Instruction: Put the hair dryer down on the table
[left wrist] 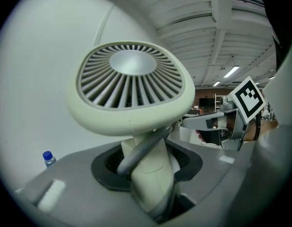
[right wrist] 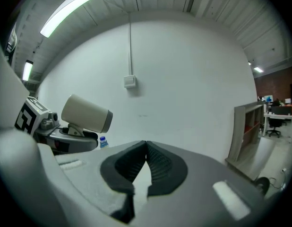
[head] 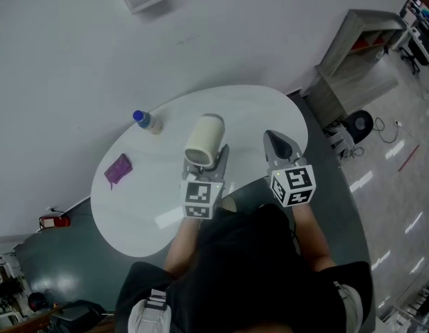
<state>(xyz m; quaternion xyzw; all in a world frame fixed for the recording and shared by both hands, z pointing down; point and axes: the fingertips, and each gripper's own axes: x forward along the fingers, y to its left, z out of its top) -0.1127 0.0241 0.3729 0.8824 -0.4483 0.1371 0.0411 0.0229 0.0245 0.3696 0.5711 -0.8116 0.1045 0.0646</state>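
A cream hair dryer (head: 204, 139) is held upright above the white oval table (head: 152, 207). My left gripper (head: 206, 161) is shut on its handle. In the left gripper view the handle stands between the jaws and the rear grille of the hair dryer (left wrist: 132, 86) faces the camera. The right gripper view shows the hair dryer (right wrist: 85, 113) from the side, at the left. My right gripper (head: 278, 143) hovers over the table's right part, a little right of the dryer. Its dark pads (right wrist: 158, 162) meet at the tips with nothing between them.
A small bottle with a blue cap (head: 146, 121) stands at the table's far left. A purple object (head: 118, 169) lies nearer the left edge. A grey shelf unit (head: 353, 54) stands against the wall to the right, and a red object (head: 53, 221) lies on the floor.
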